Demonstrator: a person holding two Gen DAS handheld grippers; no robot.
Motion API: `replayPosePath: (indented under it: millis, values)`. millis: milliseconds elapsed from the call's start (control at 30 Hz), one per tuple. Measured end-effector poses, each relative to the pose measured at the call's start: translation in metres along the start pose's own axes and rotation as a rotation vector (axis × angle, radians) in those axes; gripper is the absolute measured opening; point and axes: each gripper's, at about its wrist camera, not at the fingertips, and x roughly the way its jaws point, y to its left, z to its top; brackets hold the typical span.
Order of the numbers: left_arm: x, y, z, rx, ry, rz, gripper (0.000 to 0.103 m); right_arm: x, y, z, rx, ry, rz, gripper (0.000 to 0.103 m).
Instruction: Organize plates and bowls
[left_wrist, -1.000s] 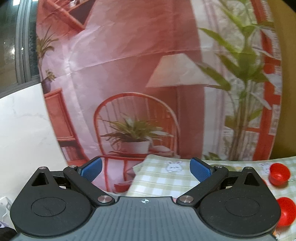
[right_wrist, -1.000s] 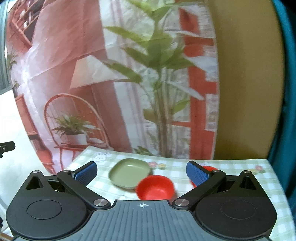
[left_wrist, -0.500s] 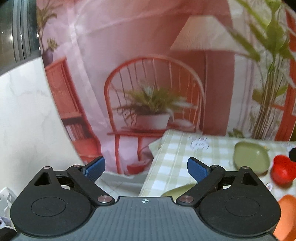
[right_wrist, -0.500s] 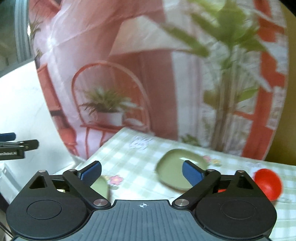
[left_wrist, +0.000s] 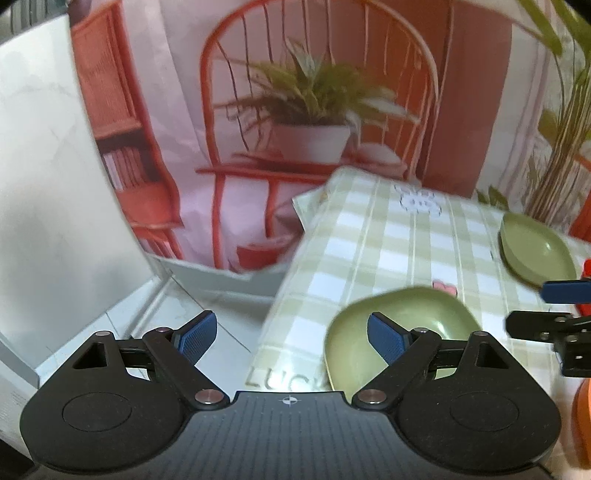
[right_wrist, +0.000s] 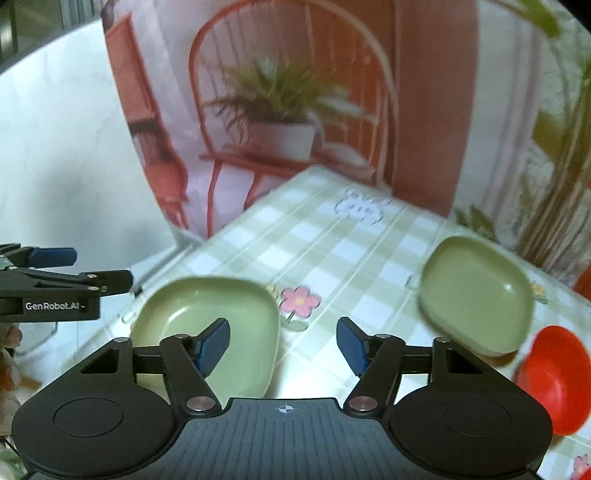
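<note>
**Checked counter, dishes still scattered**

Printed backdrop of a red chair and potted plant behind a green-checked counter (right_wrist: 332, 240). Near green plate (right_wrist: 207, 317) at lower left of the right wrist view, close to the counter's edge; far green plate (right_wrist: 476, 295) at right, well apart; red bowl (right_wrist: 554, 376) at the right edge. Nothing stacked or grouped: sorting seemingly not yet begun, all of it left. Right gripper (right_wrist: 282, 343) released, empty, above the cloth beside the near plate. Left gripper (left_wrist: 291, 336) likewise spread, holding nothing, partly off the counter's edge. Floor and white wall only in the left wrist view; whole red bowl only in the right.
</note>
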Motion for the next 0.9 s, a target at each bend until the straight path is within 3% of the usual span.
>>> replayPosePath:
  millis: [133, 267, 367, 433, 467, 533, 633, 900]
  values:
    - [0.017, -0.006, -0.014, 0.005, 0.042, -0.016, 0.087, 0.02, 0.003, -0.012, -0.011, 0.051, 0.006, 0.044]
    - [0.028, -0.009, -0.026, 0.021, 0.081, -0.022, 0.08, 0.03, 0.001, -0.02, -0.016, 0.074, 0.018, 0.038]
    - [0.032, -0.011, -0.033, 0.018, 0.097, -0.035, 0.062, 0.035, -0.002, -0.024, -0.012, 0.085, 0.032, 0.032]
    - [0.033, -0.014, -0.037, 0.036, 0.113, -0.06, 0.029, 0.038, -0.003, -0.025, -0.012, 0.092, 0.038, 0.023]
    - [0.034, -0.016, -0.038, 0.051, 0.123, -0.06, 0.024, 0.038, -0.003, -0.026, -0.012, 0.094, 0.04, 0.02]
    - [0.033, -0.019, -0.042, 0.069, 0.114, -0.053, 0.022, 0.038, -0.003, -0.028, -0.011, 0.096, 0.047, 0.009]
    - [0.03, -0.021, -0.045, 0.074, 0.11, -0.059, 0.012, 0.036, -0.004, -0.03, -0.003, 0.089, 0.066, 0.009]
    - [0.012, -0.03, -0.045, 0.078, 0.111, -0.061, 0.012, 0.017, -0.016, -0.037, 0.061, 0.07, 0.083, 0.008]
